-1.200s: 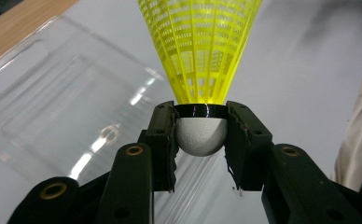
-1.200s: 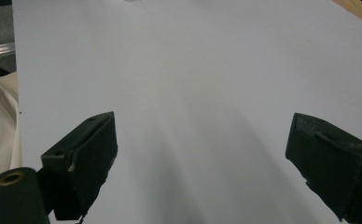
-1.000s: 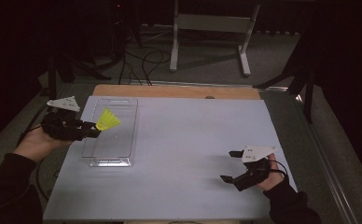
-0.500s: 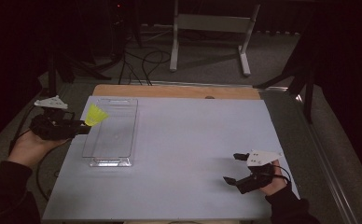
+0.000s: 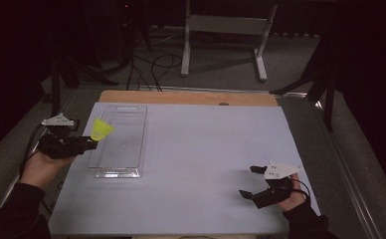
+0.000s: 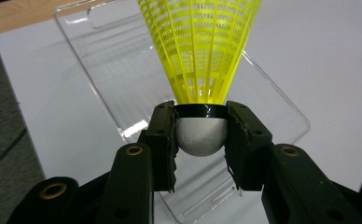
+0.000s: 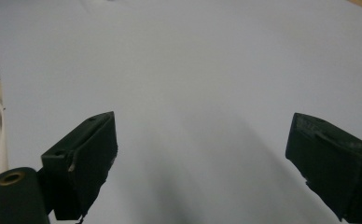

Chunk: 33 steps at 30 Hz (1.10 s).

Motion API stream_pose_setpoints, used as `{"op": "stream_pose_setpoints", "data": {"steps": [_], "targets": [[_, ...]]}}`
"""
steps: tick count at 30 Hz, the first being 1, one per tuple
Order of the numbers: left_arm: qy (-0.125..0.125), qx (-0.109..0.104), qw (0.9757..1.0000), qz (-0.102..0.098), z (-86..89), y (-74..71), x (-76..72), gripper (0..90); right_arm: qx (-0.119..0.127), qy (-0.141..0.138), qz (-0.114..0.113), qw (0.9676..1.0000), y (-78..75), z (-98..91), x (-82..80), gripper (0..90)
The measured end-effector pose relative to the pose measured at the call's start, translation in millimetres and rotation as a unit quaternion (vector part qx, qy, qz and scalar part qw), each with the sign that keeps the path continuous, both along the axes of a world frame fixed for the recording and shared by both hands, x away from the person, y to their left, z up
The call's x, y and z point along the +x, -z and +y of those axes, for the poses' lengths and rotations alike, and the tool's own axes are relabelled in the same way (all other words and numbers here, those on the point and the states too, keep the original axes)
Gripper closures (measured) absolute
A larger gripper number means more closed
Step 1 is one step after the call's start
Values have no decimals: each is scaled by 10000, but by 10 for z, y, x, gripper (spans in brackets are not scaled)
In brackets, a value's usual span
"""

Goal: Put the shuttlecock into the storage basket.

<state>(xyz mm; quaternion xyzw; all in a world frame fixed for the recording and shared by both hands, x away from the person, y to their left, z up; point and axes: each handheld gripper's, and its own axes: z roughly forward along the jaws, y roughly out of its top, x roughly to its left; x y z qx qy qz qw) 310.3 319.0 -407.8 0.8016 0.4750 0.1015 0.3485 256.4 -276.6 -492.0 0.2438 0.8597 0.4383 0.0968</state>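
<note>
The left gripper is clamped on the white cork of a yellow shuttlecock, its two black jaws pressing the rounded base from either side while the netted skirt flares away from them. It holds the shuttlecock at the left edge of a clear plastic tray, which lies flat on the white desk. Well apart, near the desk's right front corner, the right gripper rests with its jaws spread wide and nothing between them.

The high view looks forward and down over the pale sheet-covered table. Each gripper view looks close along its own black jaws; the left gripper view and the high view share the clear plastic tray.
</note>
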Motion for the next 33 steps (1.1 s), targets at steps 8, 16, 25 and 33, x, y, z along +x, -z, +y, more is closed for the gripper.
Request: {"op": "stream_pose_setpoints", "data": {"steps": [8,16,25,33], "targets": [[-128,69,9998,95,-59,243,-16,655,-21,8,51,10000,24,-9,0,92],[-70,249,9993,272,-84,344,-24,655,-19,-27,96,9999,44,-11,-1,92],[163,608,9971,422,-113,422,-36,654,-23,-71,117,9999,48,-8,-1,92],[316,876,9936,645,-137,451,3,653,8,-83,153,9998,54,-9,1,92]]}}
